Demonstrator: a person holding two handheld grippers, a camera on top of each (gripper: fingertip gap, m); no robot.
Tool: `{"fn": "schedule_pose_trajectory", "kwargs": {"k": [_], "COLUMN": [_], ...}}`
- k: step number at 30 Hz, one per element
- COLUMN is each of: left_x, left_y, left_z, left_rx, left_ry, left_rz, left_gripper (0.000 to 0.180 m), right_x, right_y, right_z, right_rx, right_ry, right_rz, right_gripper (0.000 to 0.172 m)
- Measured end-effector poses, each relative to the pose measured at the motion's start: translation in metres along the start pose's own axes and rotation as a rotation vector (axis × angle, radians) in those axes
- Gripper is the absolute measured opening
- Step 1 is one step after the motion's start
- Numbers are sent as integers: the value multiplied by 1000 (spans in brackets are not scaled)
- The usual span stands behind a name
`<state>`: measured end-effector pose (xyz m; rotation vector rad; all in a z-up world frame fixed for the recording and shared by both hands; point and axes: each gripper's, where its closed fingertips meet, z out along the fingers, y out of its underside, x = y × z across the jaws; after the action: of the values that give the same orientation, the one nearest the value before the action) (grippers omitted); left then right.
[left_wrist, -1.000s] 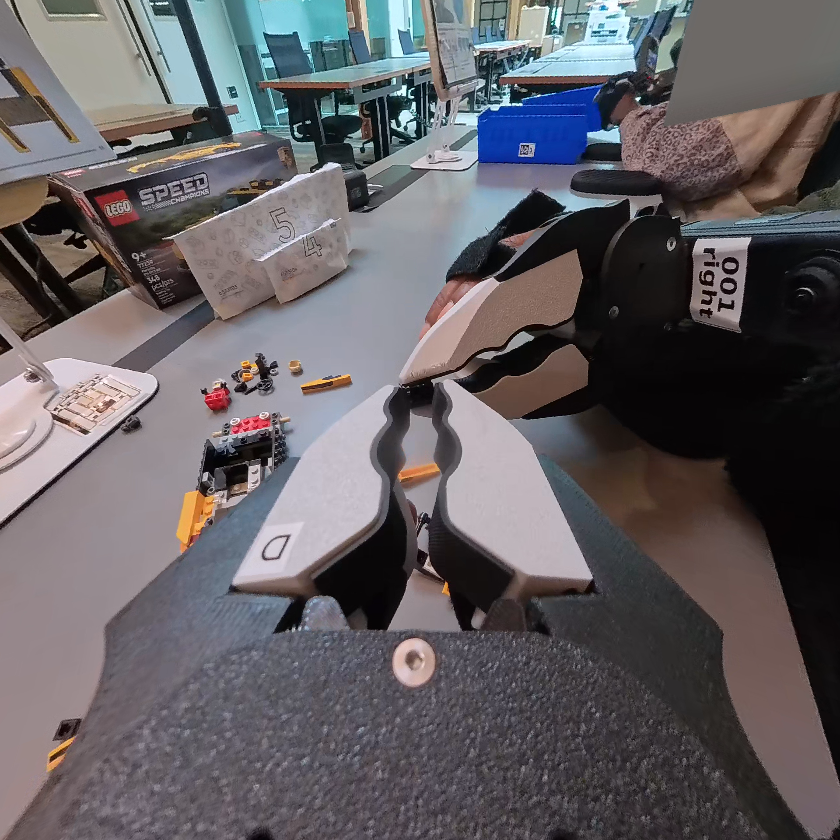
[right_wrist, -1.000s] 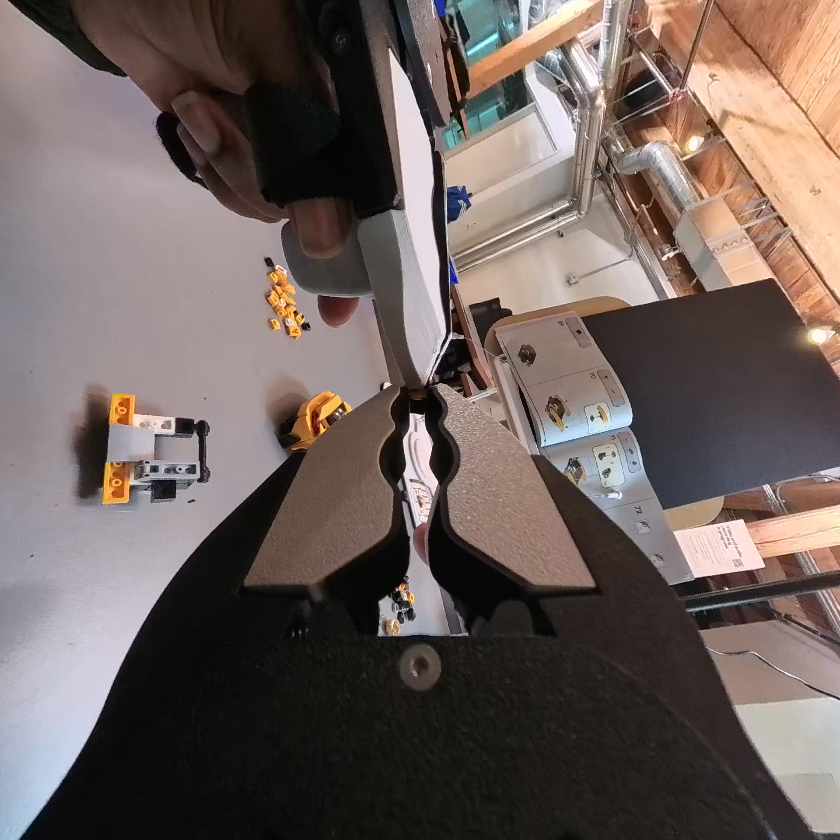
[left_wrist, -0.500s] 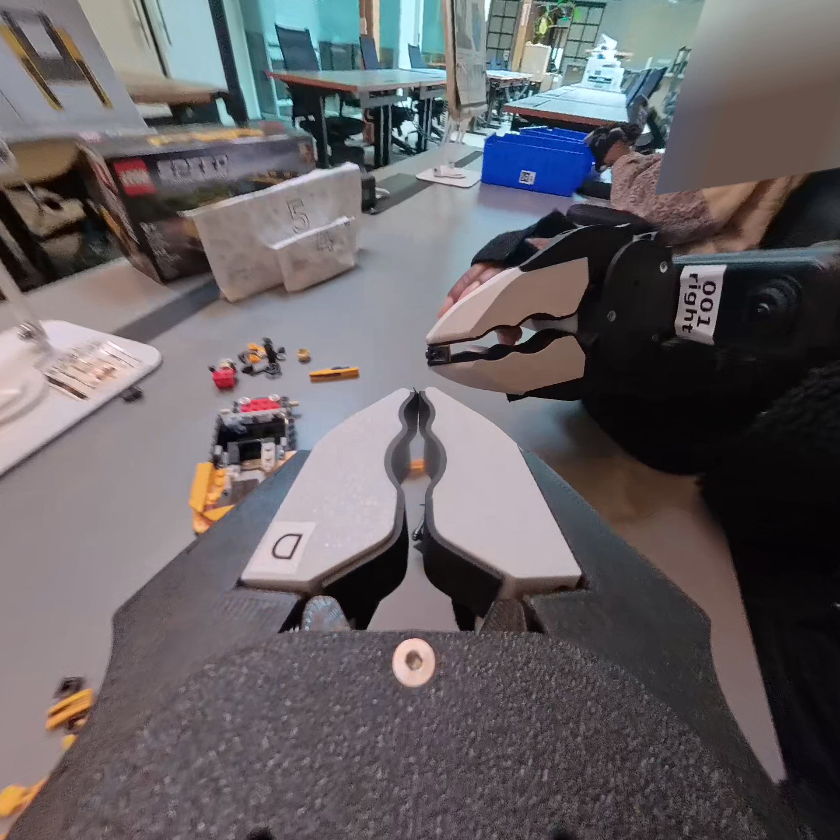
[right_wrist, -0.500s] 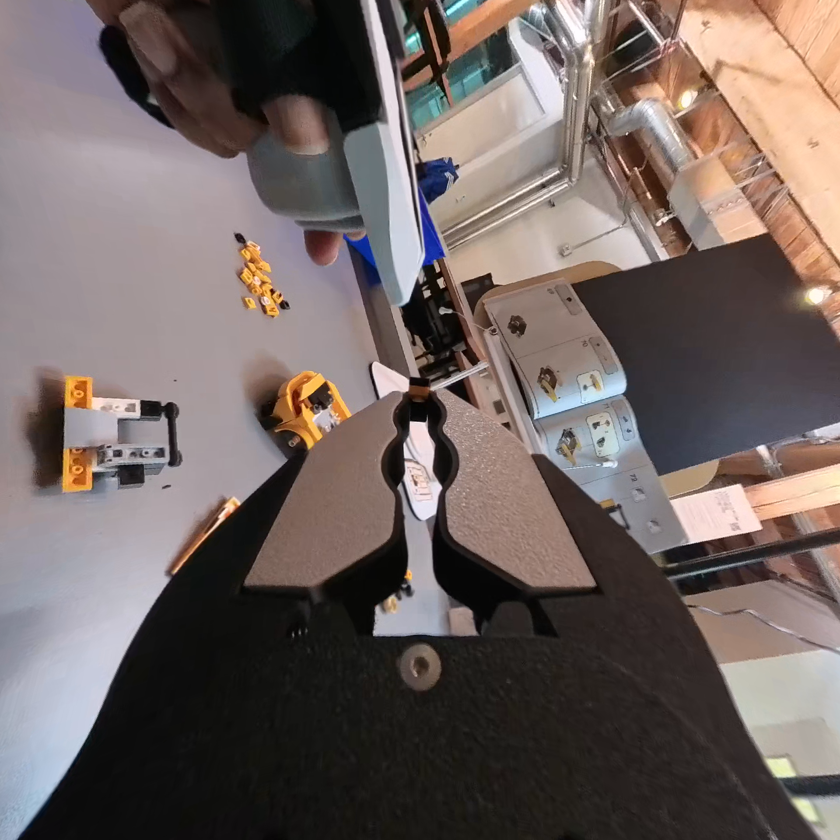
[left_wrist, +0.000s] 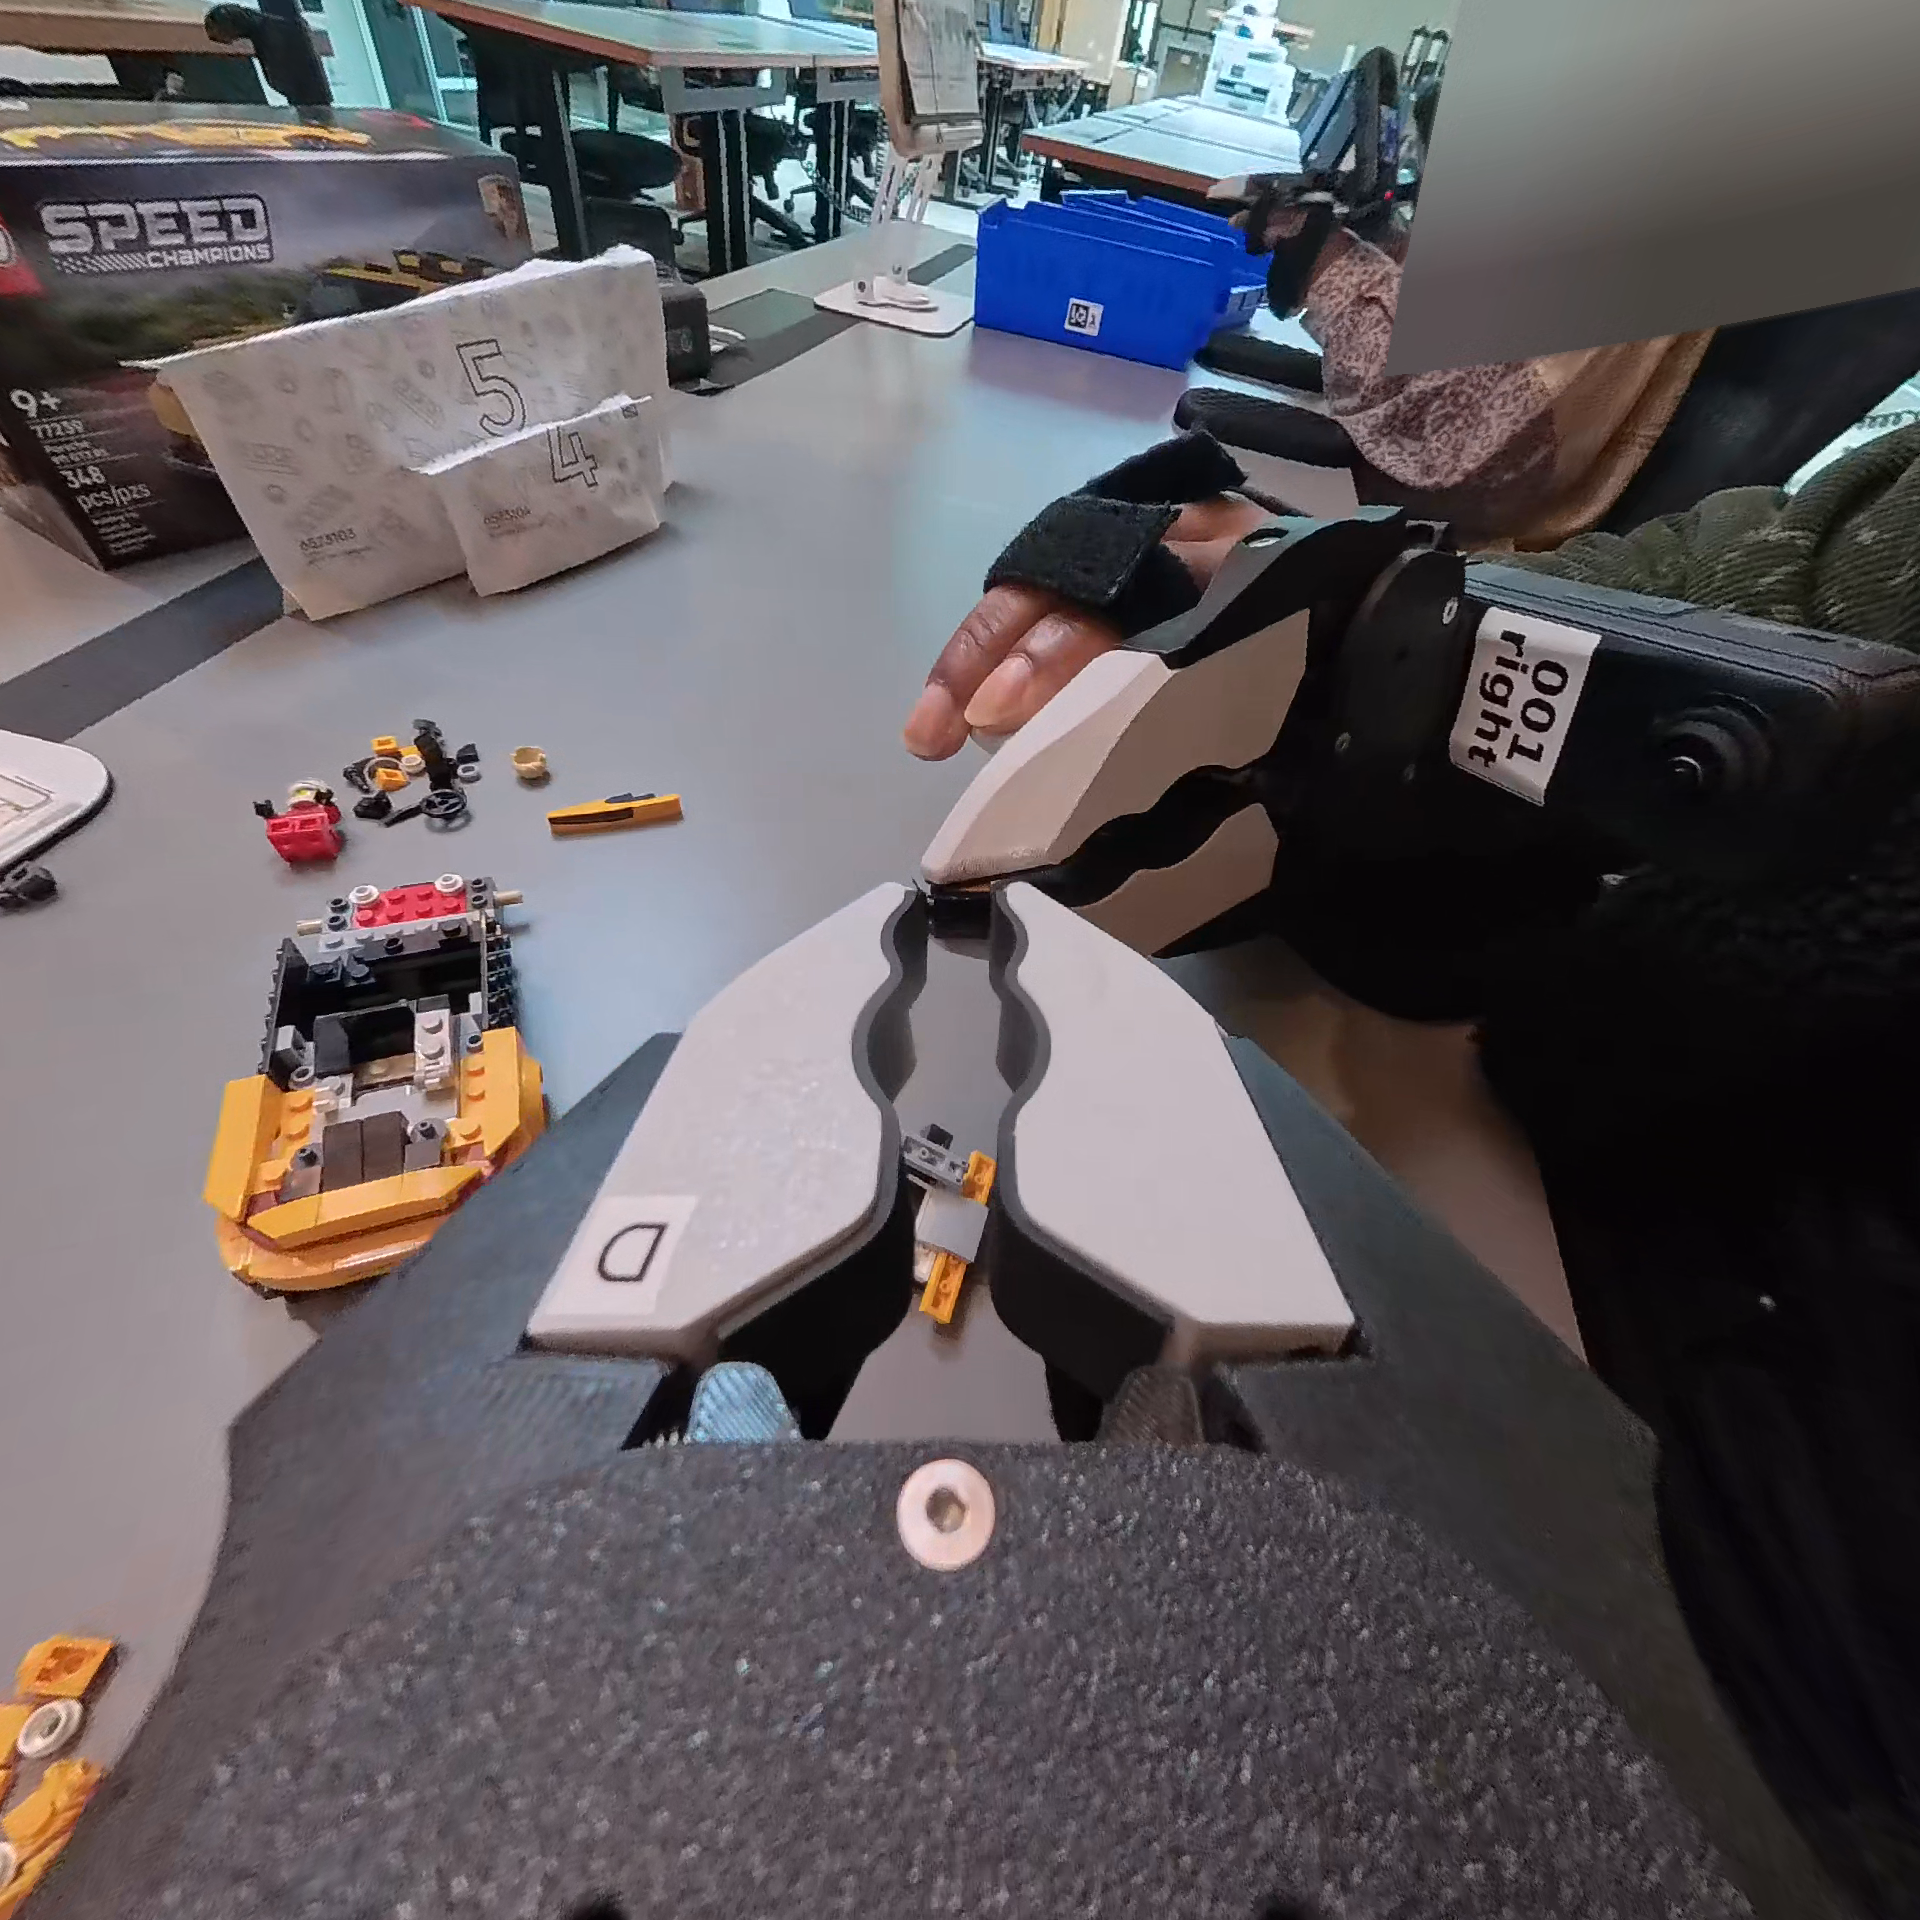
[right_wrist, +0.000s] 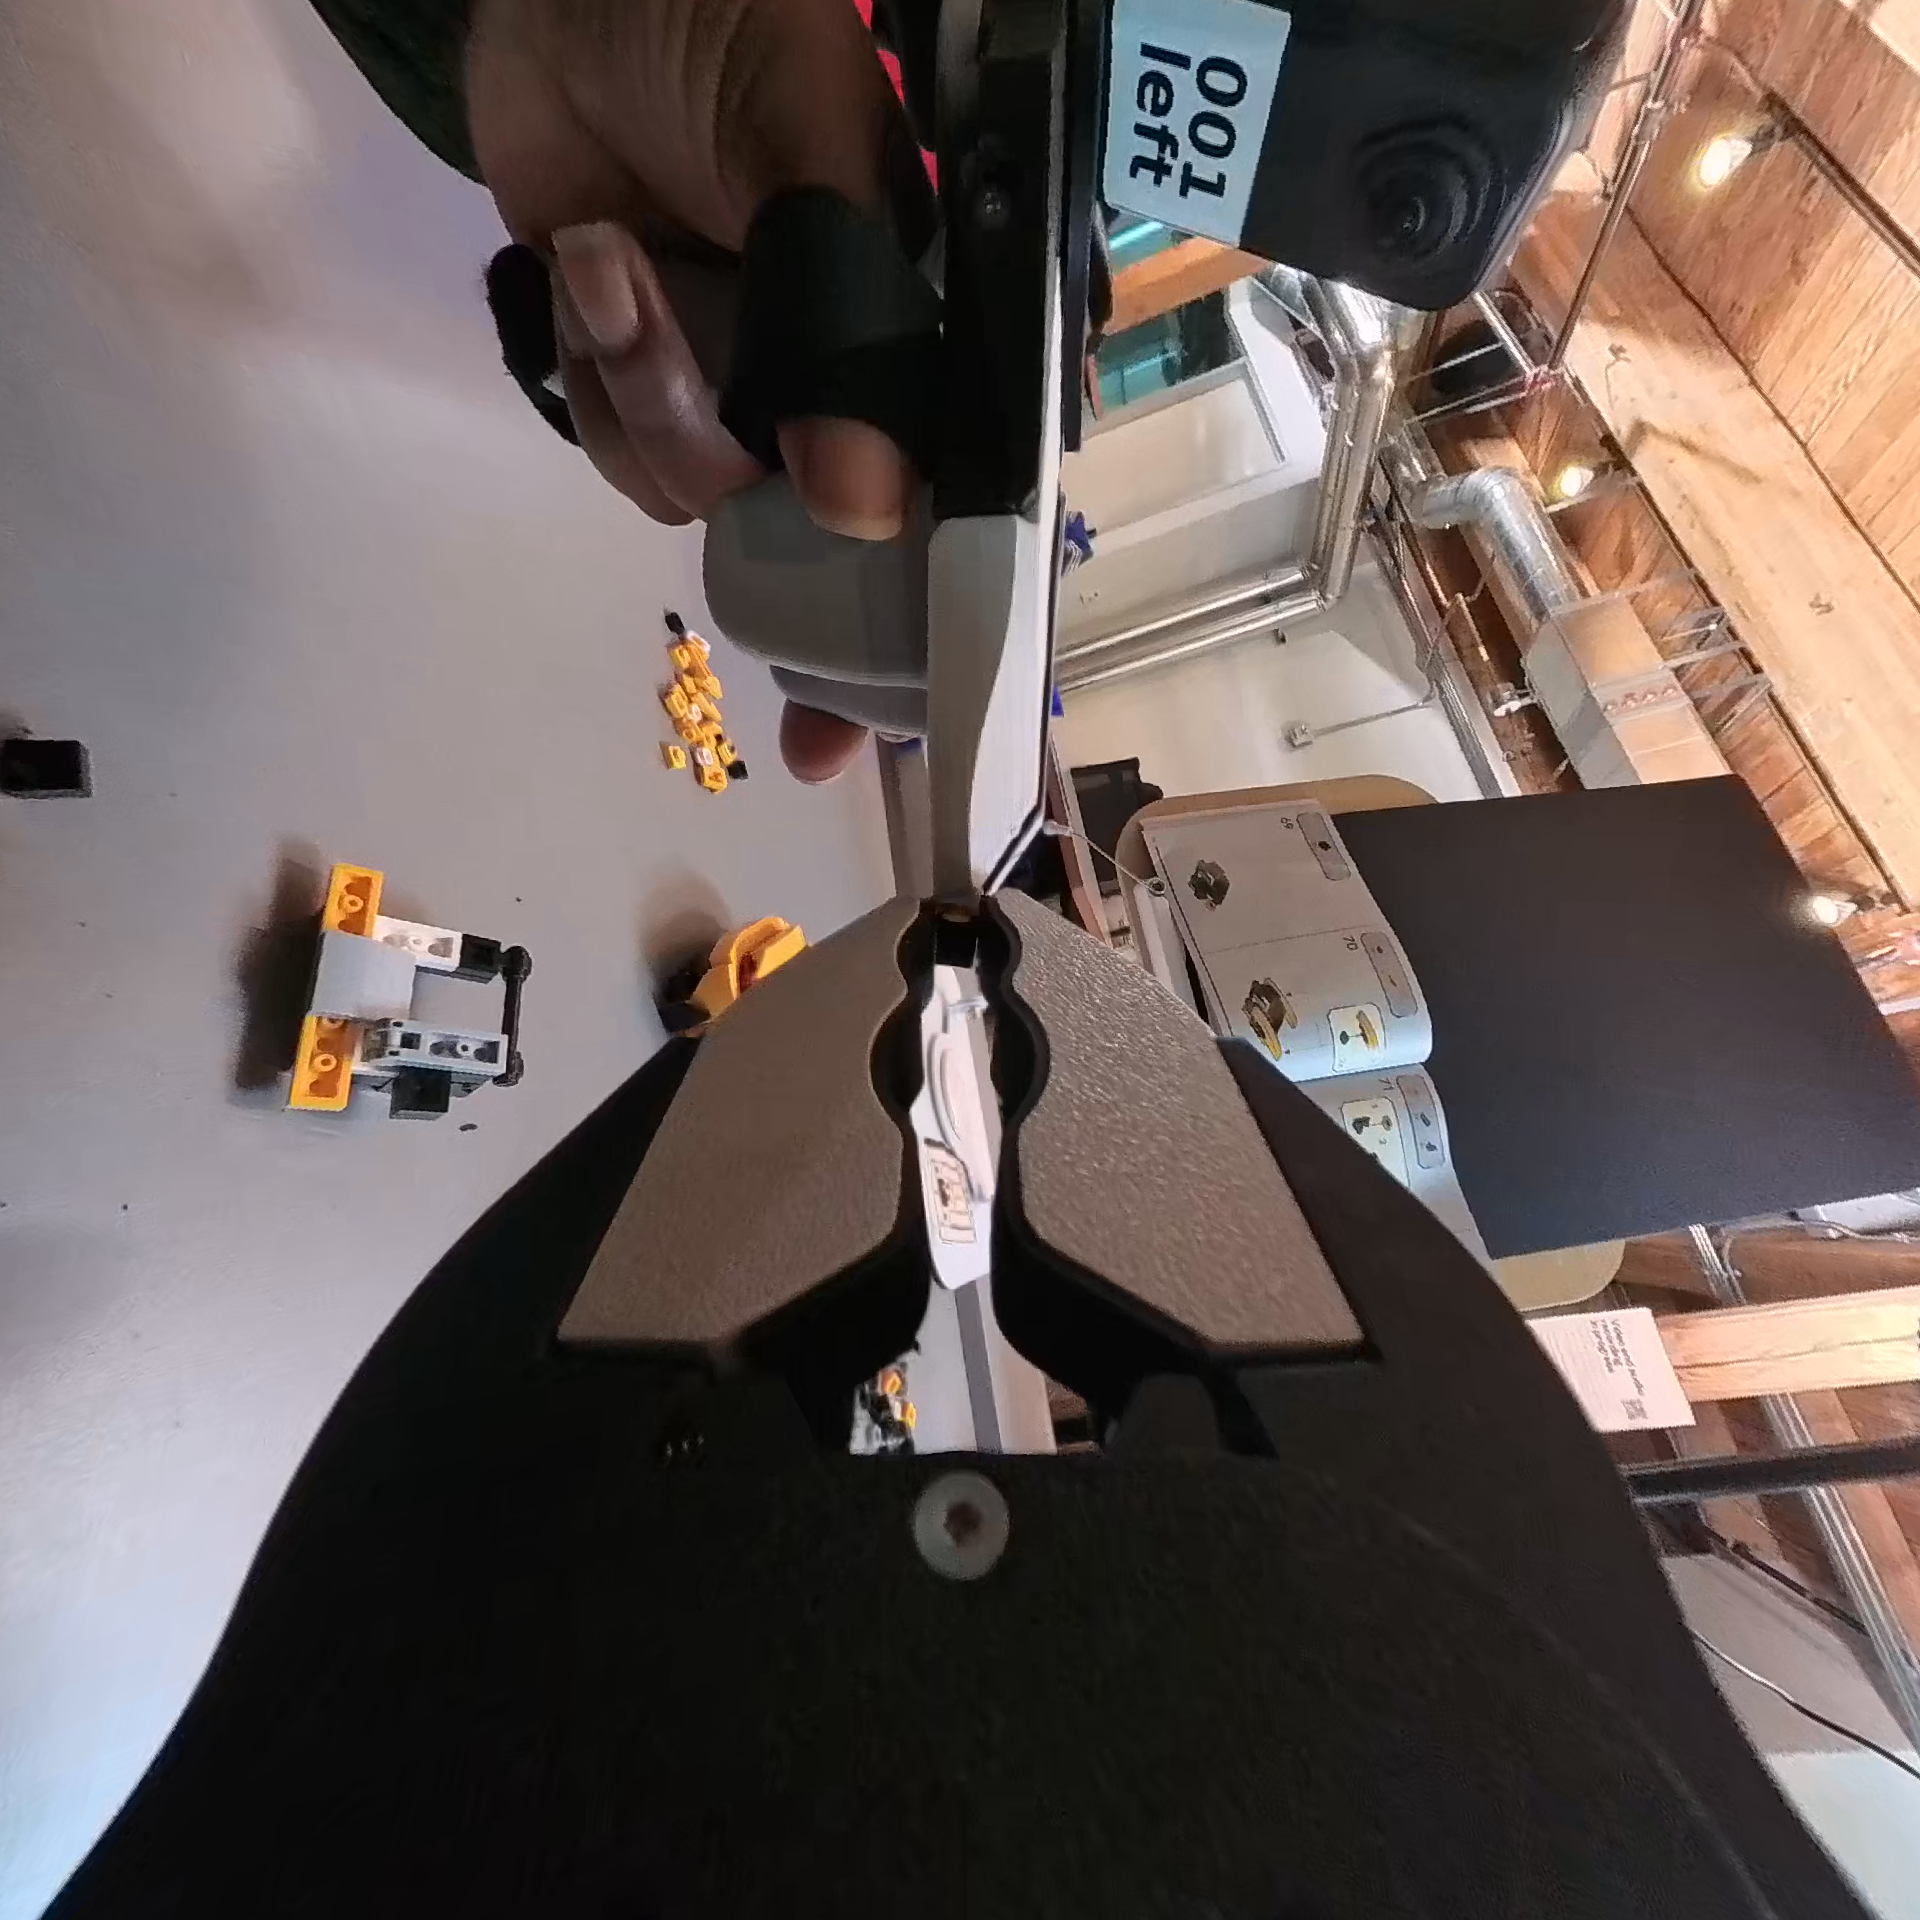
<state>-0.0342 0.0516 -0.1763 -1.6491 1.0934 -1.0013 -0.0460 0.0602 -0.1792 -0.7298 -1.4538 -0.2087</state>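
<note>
I am working over a grey table, and the largest thing near my left gripper is the half-built yellow toy car, just off to its left, with a small grey-and-yellow brick assembly lying on the table below its fingers. My right gripper comes in from the right and meets the left one tip to tip. Between them sits a small black brick: the right gripper's pads press on it from both sides, and the left gripper's fingertips stand around the same piece, apparently closed on it too. A tiny tan piece shows at the brick's far end, against the left gripper's tips; I cannot tell whether it is attached. With both grippers on so small a part, I judge it wise to keep the two tools square to each other, squeeze gently, and avoid twisting, since a slight tilt could flick the brick away.
</note>
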Motion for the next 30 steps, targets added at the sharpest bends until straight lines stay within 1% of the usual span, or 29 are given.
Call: {"fn": "schedule_pose_trajectory", "kwargs": {"k": [3, 5, 6, 9, 11, 15, 17, 21, 26, 27, 28, 29, 30], "left_x": [0, -5, -2, -1, 1, 2, 4, 5, 1, -8, -24, -39, -46], "left_y": [-3, -2, -3, -4, -3, -2, -4, -3, -6, -23, -36, -43, -37], "left_z": [0, -1, -2, -1, 1, 1, 0, 1, 3, -11, -32, -51, -57], "left_rx": [11, 17, 25, 21, 17, 15, 20, 54, 96, 205, 281, 334, 321], "left_ry": [-9, -32, -12, -26, -14, -1, 31, 85, 86, 59, 19, -25, -52], "left_rz": [-6, -28, -38, -17, -30, -56, -102, -232, -265, -272, -296, -310, -311], "left_gripper": [11, 11, 11, 11, 11, 11, 11, 10, 6, 0, 0, 0, 0], "right_x": [2, 4, 4, 2, 4, 3, 4, 2, 3, -2, -7, -4, 1], "right_y": [-1, -4, -5, -4, -4, -1, -3, -1, 8, 20, 31, 35, 32], "right_z": [-1, -1, -1, 1, 0, -1, -3, -5, -9, -11, -14, -17, -17], "right_rx": [6, 9, 4, -7, -9, -22, -22, -28, -24, -86, -111, -108, -92], "right_ry": [12, 28, 31, 28, 30, 8, -13, -26, -39, -65, -70, -59, -42], "right_rz": [2, -4, -11, -16, -10, 21, 66, 57, 66, 64, 77, 89, 105], "right_gripper": [9, 14, 14, 13, 8, 8, 7, 7, 6, 7, 7, 7, 7]}}
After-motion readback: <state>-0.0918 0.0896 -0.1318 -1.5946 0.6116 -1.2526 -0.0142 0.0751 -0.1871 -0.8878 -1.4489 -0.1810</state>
